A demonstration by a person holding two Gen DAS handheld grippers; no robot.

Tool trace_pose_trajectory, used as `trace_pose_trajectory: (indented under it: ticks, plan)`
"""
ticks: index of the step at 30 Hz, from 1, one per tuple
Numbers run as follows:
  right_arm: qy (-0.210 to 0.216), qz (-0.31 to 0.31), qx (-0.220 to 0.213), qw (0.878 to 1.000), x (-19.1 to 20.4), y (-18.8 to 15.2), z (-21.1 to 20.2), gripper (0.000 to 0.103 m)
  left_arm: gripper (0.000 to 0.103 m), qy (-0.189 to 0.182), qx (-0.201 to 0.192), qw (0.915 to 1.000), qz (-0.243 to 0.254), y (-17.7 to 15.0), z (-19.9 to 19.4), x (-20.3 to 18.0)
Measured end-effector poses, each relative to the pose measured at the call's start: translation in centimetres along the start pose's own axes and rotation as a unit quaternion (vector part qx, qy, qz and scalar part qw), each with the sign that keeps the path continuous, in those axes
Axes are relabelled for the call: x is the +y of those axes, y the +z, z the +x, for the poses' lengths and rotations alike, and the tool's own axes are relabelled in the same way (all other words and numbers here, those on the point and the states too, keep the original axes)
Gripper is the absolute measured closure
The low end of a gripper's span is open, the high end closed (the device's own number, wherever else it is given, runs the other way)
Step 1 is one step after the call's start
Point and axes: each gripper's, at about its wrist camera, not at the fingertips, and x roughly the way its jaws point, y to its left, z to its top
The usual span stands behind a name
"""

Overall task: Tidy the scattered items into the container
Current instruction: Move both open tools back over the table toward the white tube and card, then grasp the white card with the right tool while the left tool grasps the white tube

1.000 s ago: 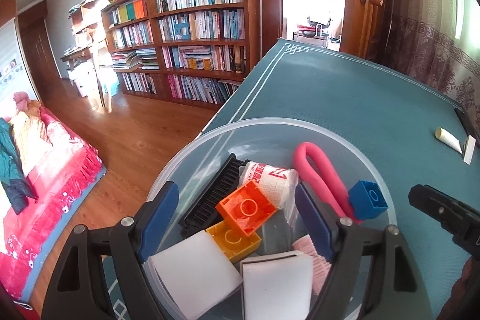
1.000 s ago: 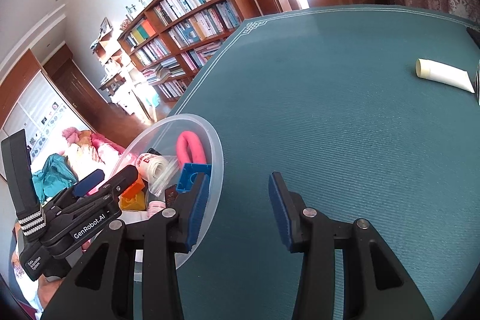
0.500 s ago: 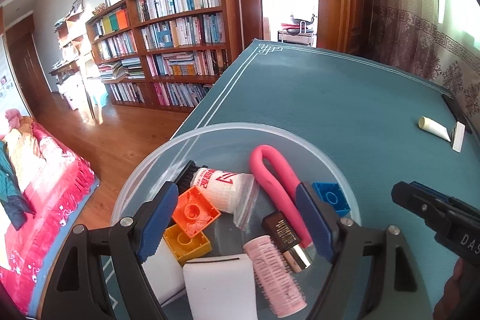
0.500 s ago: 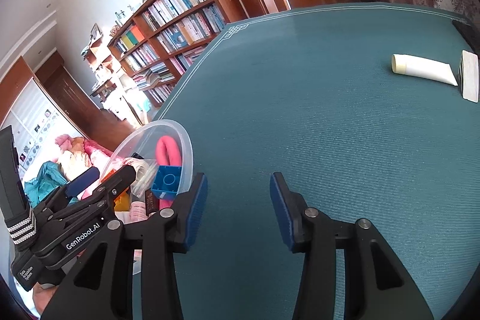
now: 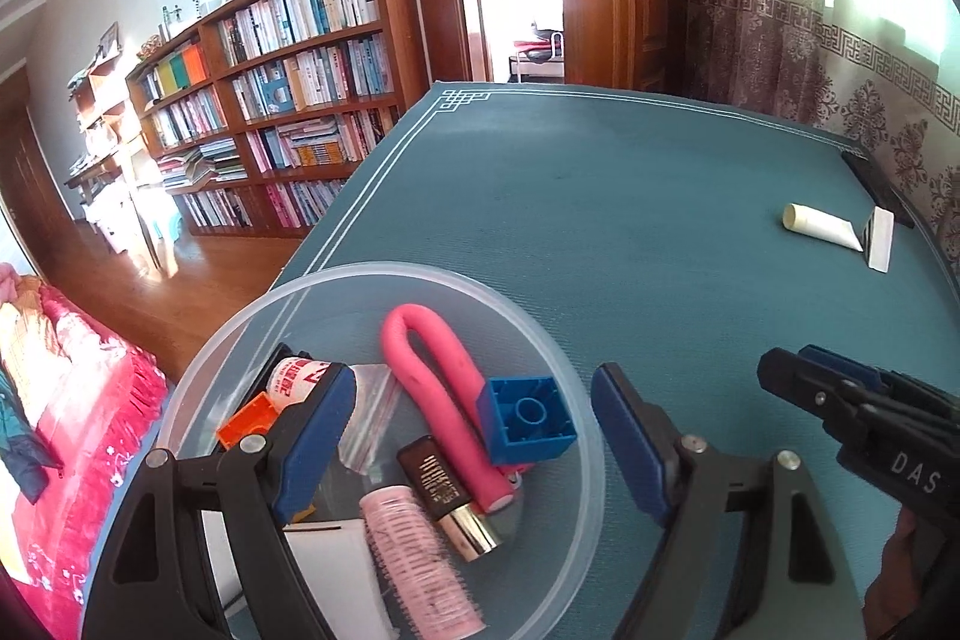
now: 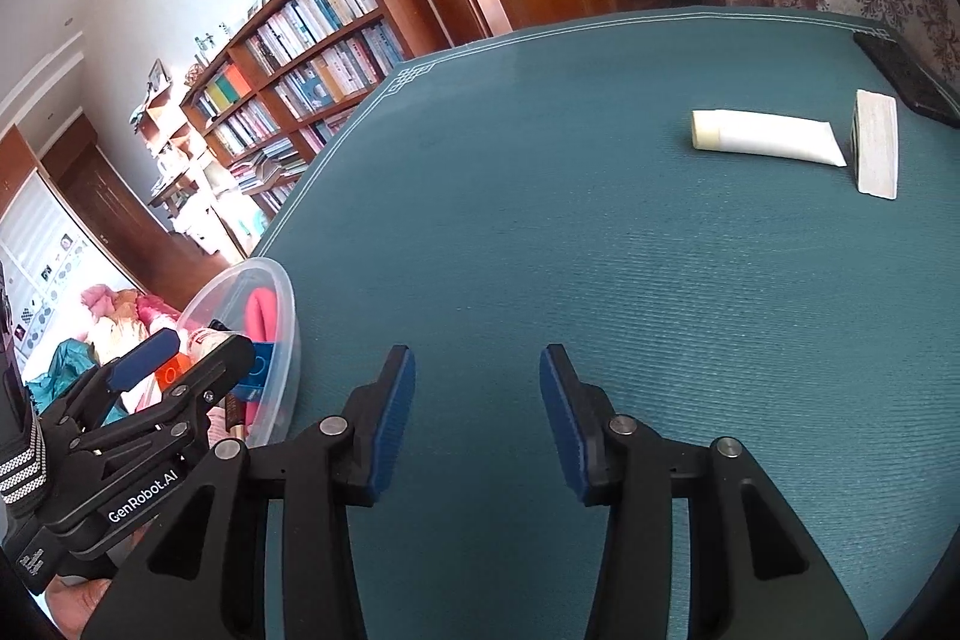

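I see my left gripper (image 5: 474,436) hanging over the clear bowl (image 5: 576,514), its fingers spread wide with nothing between them. One finger sits above the inside of the bowl, the other just past the rim. The bowl sits near the bench (image 5: 600,220) corner closest to the bookshelf (image 5: 288,100). Inside it lie a pink foam roller (image 5: 432,388), a blue block (image 5: 528,418), an orange block (image 5: 243,421), a pink hair curler (image 5: 414,562), a dark tube with a gold end (image 5: 447,490) and a small bag with red print (image 5: 300,376) (the words are too small to read). My right gripper (image 6: 477,418) is wide too, holding nothing, over bare green bench beside the bowl. Far across the bench lie a white tube (image 6: 768,139) and a white flat piece (image 6: 876,145), almost touching.
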Motion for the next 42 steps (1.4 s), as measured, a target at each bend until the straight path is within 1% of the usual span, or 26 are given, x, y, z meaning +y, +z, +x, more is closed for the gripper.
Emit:
trace_pose_trajectory:
  ticks: [4, 5, 7, 12, 18, 23, 27, 30, 33, 40, 42]
  plan:
    - [-0.017, 0.011, -0.005, 1.0, -1.9, 0.6, -0.4, 0.055, 0.019, -0.009, 0.002, 0.9999, 0.009, 0.3, 0.3, -1.4]
    - [-0.021, 0.016, -0.006, 1.0, -2.4, 0.7, -0.6, 0.052, 0.019, -0.012, 0.002, 0.9999, 0.011, 0.4, 0.4, -1.7]
    - [-0.03, 0.027, -0.013, 0.999, -3.6, 0.8, -1.0, 0.051, 0.019, -0.017, 0.004, 0.9997, 0.016, 0.7, 0.5, -2.4]
    - [-0.063, 0.06, -0.035, 0.996, -7.4, 1.9, -2.4, 0.05, 0.019, -0.037, 0.009, 0.999, 0.024, 1.4, 1.1, -4.2]
    - [-0.117, 0.114, -0.076, 0.984, -12.3, 3.9, -4.2, 0.05, 0.019, -0.06, 0.017, 0.9975, 0.034, 2.2, 2.0, -6.7]
    - [-0.148, 0.148, -0.098, 0.973, -15.7, 5.6, -4.7, 0.05, 0.019, -0.074, 0.016, 0.9962, 0.045, 2.8, 2.3, -8.4]
    - [-0.16, 0.162, -0.104, 0.968, -17.2, 6.9, -4.3, 0.05, 0.019, -0.082, 0.019, 0.9953, 0.048, 3.3, 2.8, -9.4]
    - [-0.162, 0.162, -0.105, 0.968, -17.7, 7.9, -3.6, 0.05, 0.019, -0.087, 0.023, 0.9947, 0.048, 3.6, 3.3, -9.9]
    - [-0.165, 0.154, -0.104, 0.969, -18.0, 8.7, -2.7, 0.05, 0.019, -0.091, 0.028, 0.9943, 0.047, 3.9, 3.9, -10.5]
    - [-0.193, 0.135, -0.095, 0.967, -18.6, 9.4, -0.7, 0.05, 0.019, -0.103, 0.037, 0.993, 0.045, 4.6, 4.8, -11.6]
    - [-0.206, 0.118, -0.1, 0.966, -18.4, 9.3, -0.6, 0.054, 0.019, -0.103, 0.038, 0.9928, 0.047, 4.9, 5.2, -12.0]
